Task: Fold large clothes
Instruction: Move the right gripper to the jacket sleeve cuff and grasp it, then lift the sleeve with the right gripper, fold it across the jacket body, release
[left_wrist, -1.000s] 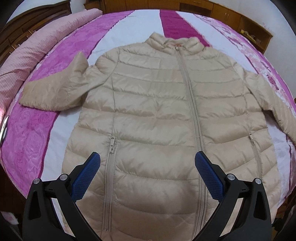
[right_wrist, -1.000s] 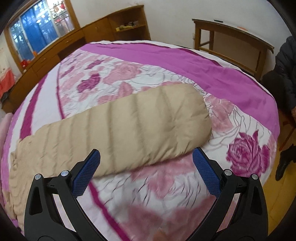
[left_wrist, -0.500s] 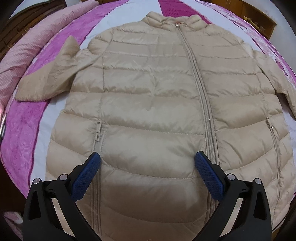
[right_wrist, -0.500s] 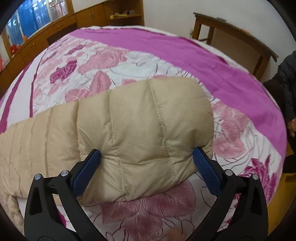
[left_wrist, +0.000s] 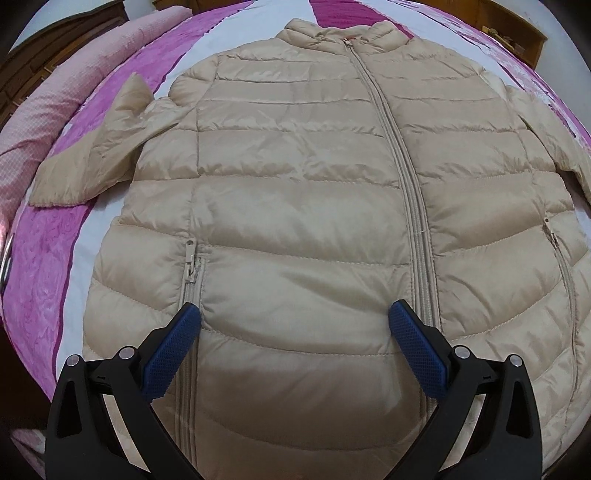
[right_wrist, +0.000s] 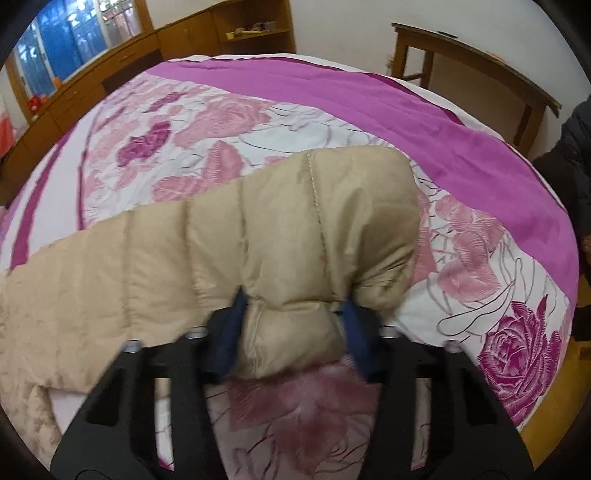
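place: home bedroom | cues: bed (right_wrist: 369, 96) (floral pink cover), wooden cabinets (right_wrist: 184, 33), window (right_wrist: 62, 48)

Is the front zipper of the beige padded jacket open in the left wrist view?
No, the long front zipper of the beige quilted puffer jacket is closed all the way up to the collar.

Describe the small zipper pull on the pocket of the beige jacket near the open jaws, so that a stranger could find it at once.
On the pink and white bedspread lies a beige quilted puffer jacket, front up. The long centre zipper runs from collar to hem. Left of it in the left wrist view, just above the blue pad of the open left gripper, sits the pocket zipper pull: short, beige, atop a short vertical pocket zip.
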